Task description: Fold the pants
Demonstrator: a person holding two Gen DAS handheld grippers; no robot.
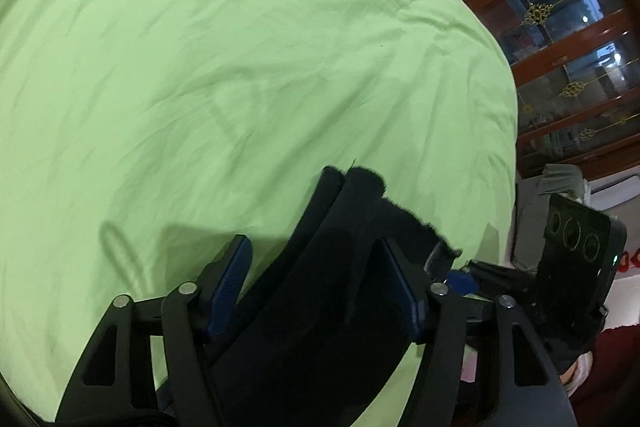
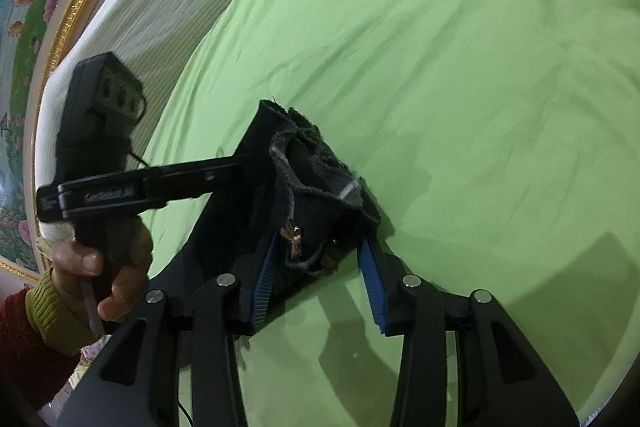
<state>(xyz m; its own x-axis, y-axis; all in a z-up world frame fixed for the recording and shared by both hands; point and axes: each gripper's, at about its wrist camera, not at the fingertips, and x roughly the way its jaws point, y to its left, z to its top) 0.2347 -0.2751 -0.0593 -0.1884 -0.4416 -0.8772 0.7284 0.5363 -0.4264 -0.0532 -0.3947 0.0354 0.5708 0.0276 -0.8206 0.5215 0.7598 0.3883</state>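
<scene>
While the dark pants (image 2: 308, 187) lie bunched on the green bed sheet (image 2: 460, 67), both tools stand over them with their jaws apart. In the right wrist view, the right tool (image 2: 318, 277) occupies the lower centre of the frame; its blue pads (image 2: 374, 283) flank the zip end of the garment, and a visible gap separates the right-hand pad from the cloth. Whether the left-hand pad touches the fabric cannot be told. The frayed waistband edge points toward the upper centre of the frame.

In the same view, the left tool (image 2: 240, 163) enters from the left edge, gripped by a hand (image 2: 108, 267) in a red sleeve with an olive cuff. Its tip meets the left edge of the pants.

In the left wrist view, the left tool (image 1: 316, 287) sits at the lower centre. A folded thickness of the pants (image 1: 320, 287) runs between its blue pads (image 1: 232, 279), with a sliver of sheet showing beside the left-hand pad, so the grip reads as released. The right tool (image 1: 456, 269) appears at the lower right of that frame.

Open sheet, lightly creased, extends across the upper left and centre of the left wrist view and the upper right of the right wrist view. The bed edge curves along the right of the left wrist view, near a wooden glazed cabinet (image 1: 560, 47).
</scene>
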